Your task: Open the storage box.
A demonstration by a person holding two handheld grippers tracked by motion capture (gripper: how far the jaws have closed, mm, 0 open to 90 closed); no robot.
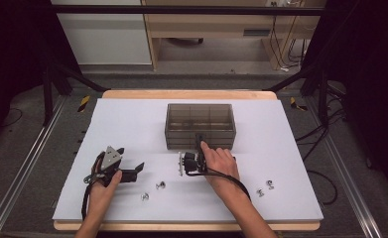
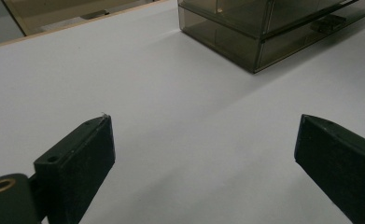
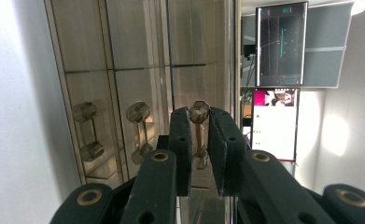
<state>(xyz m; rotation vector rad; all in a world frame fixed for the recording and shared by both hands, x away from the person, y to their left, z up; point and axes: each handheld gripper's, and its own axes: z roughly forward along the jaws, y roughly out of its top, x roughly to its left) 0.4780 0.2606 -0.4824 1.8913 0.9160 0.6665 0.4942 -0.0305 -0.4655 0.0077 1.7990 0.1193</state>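
Smoky translucent plastic drawer cabinet (image 1: 200, 125) sits on the white tabletop (image 1: 132, 124). At its front face, the right tool (image 3: 199, 140) has its jaws clamped on a drawer's small knobbed handle (image 3: 199, 112). Well to the cabinet's left, the left tool (image 1: 132, 171) rests on the tabletop with its jaws wide apart, holding nothing. Small metal clips (image 1: 160, 185) lie scattered nearer the person than the cabinet.

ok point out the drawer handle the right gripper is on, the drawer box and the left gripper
drawer handle (image 3: 199, 112), right gripper view, its upper knob end
drawer box (image 1: 200, 115), high view, top face
left gripper (image 2: 203, 154), left gripper view, midway between its tips
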